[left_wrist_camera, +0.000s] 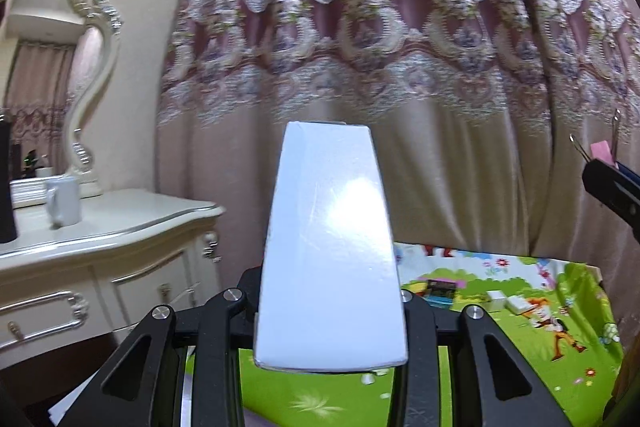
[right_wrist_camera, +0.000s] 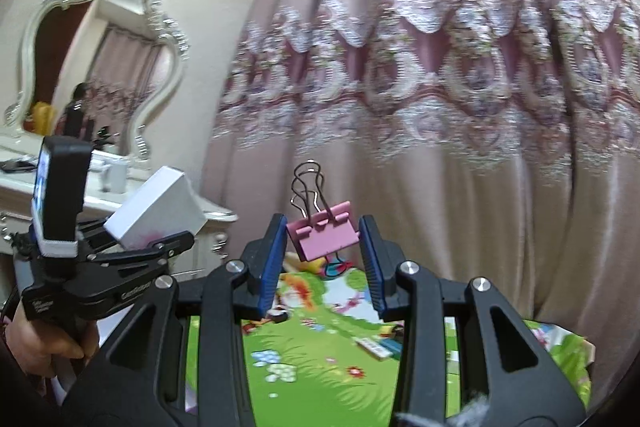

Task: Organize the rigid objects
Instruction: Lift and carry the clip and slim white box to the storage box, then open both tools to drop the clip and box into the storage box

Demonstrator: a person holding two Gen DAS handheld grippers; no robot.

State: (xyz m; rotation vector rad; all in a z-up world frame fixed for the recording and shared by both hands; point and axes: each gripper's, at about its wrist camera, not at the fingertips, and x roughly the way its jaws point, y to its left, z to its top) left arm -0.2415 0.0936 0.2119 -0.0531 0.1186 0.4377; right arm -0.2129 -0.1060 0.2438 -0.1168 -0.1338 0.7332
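Clamped in the left tongs [left_wrist_camera: 328,307], a white box [left_wrist_camera: 330,247] is riding level above the cartoon mat [left_wrist_camera: 520,307] while the right tongs [right_wrist_camera: 324,247] are pinching a pink binder clip [right_wrist_camera: 322,235], so both grips should be kept firm until reaching a landing spot.

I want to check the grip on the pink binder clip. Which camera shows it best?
The right wrist view: the pink binder clip sits centred between the right gripper's blue pads. The left wrist view shows only its edge at the frame's right.

Pink lace-trimmed curtain [left_wrist_camera: 400,47] hangs beside a white dresser [left_wrist_camera: 100,227] with mirror [right_wrist_camera: 100,59].
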